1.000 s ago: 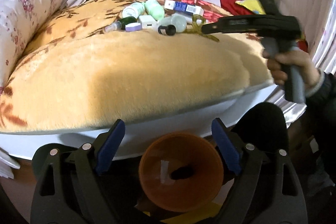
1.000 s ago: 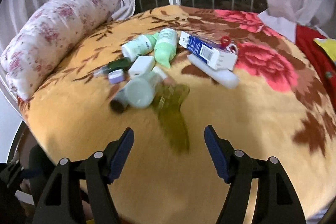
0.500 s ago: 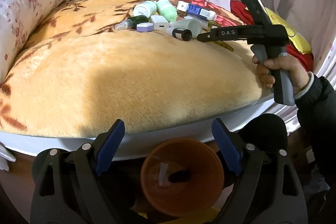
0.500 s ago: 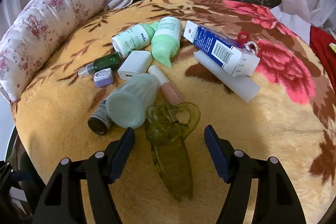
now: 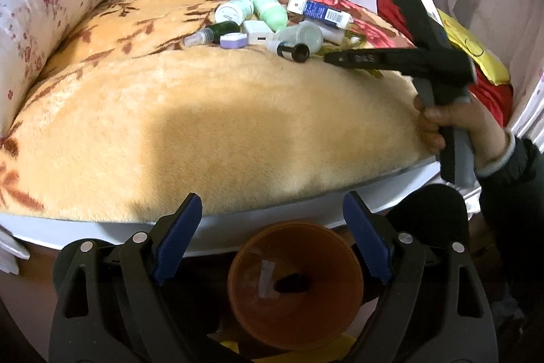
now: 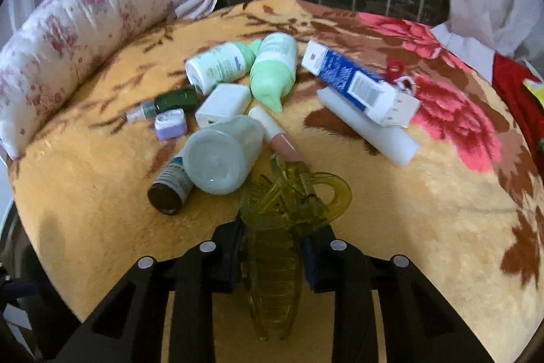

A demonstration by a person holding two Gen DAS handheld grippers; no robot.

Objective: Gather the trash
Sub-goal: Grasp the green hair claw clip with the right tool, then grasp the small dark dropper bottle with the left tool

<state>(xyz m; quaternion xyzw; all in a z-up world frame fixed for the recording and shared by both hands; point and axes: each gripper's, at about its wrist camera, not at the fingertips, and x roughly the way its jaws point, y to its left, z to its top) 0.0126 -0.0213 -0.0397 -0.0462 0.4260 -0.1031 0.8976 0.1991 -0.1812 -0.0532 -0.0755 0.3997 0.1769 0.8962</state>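
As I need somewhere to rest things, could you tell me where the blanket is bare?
Bare: the front blanket between the bolster pillow and the bed edge, and beside the red flower. Crowded: the centre, from green bottles to hair claw.

Lying on blanket (image 6: 425,210): four bottles (image 6: 217,67), one box (image 6: 357,84), one charger (image 6: 222,104), one hair clip (image 6: 282,220), one bin (image 5: 294,284) standing below.

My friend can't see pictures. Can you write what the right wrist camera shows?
The right hand-held gripper is closing its jaws around a yellow-green hair clip on an orange plush blanket. Behind the clip lie small bottles, a white charger and a blue and white box.
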